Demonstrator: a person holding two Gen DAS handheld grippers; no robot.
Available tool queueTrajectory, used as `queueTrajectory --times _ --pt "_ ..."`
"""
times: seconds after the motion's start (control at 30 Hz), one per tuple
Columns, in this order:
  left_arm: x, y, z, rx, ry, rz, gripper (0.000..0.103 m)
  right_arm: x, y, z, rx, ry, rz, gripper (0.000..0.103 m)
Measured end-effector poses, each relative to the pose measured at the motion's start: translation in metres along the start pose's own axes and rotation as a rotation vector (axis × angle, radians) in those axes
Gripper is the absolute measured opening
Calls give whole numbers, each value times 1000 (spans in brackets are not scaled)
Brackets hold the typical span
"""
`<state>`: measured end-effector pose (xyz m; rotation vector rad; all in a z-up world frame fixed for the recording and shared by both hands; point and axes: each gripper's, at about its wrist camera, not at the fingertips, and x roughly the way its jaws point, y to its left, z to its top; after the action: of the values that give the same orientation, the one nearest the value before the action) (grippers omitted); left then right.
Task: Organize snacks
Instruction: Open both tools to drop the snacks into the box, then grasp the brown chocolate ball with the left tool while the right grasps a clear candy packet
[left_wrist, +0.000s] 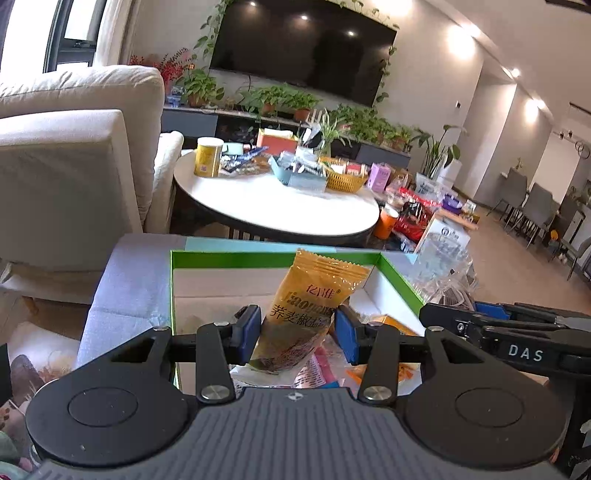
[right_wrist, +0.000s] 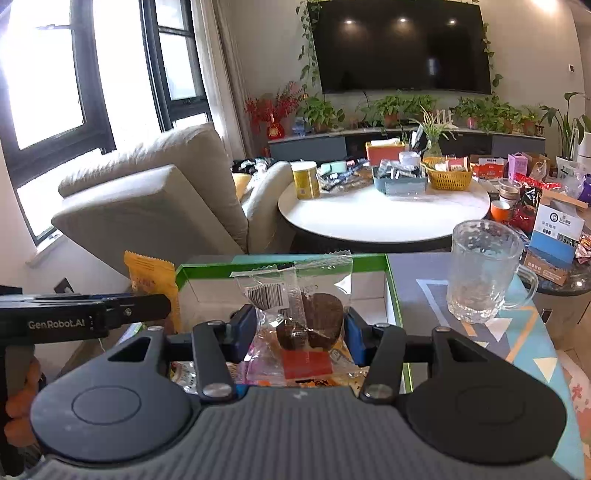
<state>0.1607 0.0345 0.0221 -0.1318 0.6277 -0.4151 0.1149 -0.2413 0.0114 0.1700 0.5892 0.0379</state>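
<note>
1. Orange snack packet (left_wrist: 306, 314) is pinched upright between the blue pads of the left tongs (left_wrist: 295, 330), above the green-rimmed box (left_wrist: 236, 258), probably to sort it.
2. Right tongs (right_wrist: 301, 330) pinch a clear cake packet (right_wrist: 303, 314) over the same box; both point forward and slightly downward.
3. Further right, a glass mug (right_wrist: 480, 273) stands on the patterned desk (right_wrist: 517, 343).

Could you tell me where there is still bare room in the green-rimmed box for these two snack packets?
The far half of the green-rimmed box is bare white floor, bordered by its far and side walls. The near end, under both grippers, is crowded with loose wrappers. The left gripper grips the yellow packet; the right gripper grips the clear cake packet.
</note>
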Motion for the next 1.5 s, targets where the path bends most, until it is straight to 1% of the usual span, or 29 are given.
queueTrajectory --times 0.1,0.2,0.37,0.63,0.87,1.1,1.17,1.3,1.5 --pt "5 0 -2 13 14 20 45 9 0 -3 -2 33 -18 49" --pt "6 -1 -3 20 27 19 49 11 -2 -6 17 49 -25 49" --pt "1 1 -3 11 27 31 50 4 -2 -6 34 19 -31 49" --pt "-13 4 -7 -4 26 45 50 -12 -5 -8 42 12 -42 49" --pt "-32 1 -16 3 28 33 51 -30 -10 -16 35 14 -67 49" --pt "-36 -15 -38 39 94 26 51 -52 -19 -31 42 32 -106 49" --pt "-40 -20 -45 45 104 15 51 -59 -20 -37 31 38 -117 49" --pt "-44 -38 -62 83 138 -41 51 -73 -24 -49 21 34 -151 50" --pt "-37 -84 -88 164 212 -116 51 -95 -35 -60 64 14 -189 50"
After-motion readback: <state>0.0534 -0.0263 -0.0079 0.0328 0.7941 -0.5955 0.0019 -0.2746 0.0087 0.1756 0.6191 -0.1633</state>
